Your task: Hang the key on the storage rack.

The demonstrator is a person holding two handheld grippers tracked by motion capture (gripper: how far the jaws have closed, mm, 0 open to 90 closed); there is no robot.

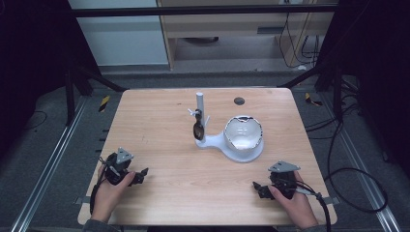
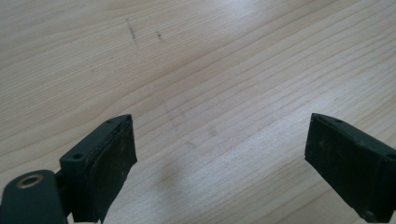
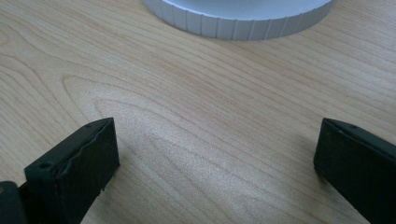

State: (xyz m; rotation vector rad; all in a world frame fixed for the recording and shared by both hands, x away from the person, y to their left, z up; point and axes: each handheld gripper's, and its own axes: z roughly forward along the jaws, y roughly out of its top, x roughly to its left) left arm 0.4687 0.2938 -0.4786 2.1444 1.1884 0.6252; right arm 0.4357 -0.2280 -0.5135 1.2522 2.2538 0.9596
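A white stand (image 1: 212, 142) sits mid-table, with an upright post (image 1: 199, 104) and a round dish (image 1: 243, 134) whose inside looks shiny. A small dark item (image 1: 198, 130), possibly glasses, hangs from a peg on the post. My left gripper (image 1: 140, 175) rests near the front left of the table, held by a hand. It is open, and in the left gripper view its jaws (image 2: 219, 149) stand wide apart over bare wood. My right gripper (image 1: 260, 189) lies at the front right, also open (image 3: 217, 158). The stand's ribbed base (image 3: 238, 21) lies ahead of it.
The wooden table (image 1: 164, 121) has a dark round grommet (image 1: 239, 101) near its back edge. Metal frame bars and cables run along the floor on both sides. A cable (image 1: 324, 208) trails from the right gripper off the front right corner.
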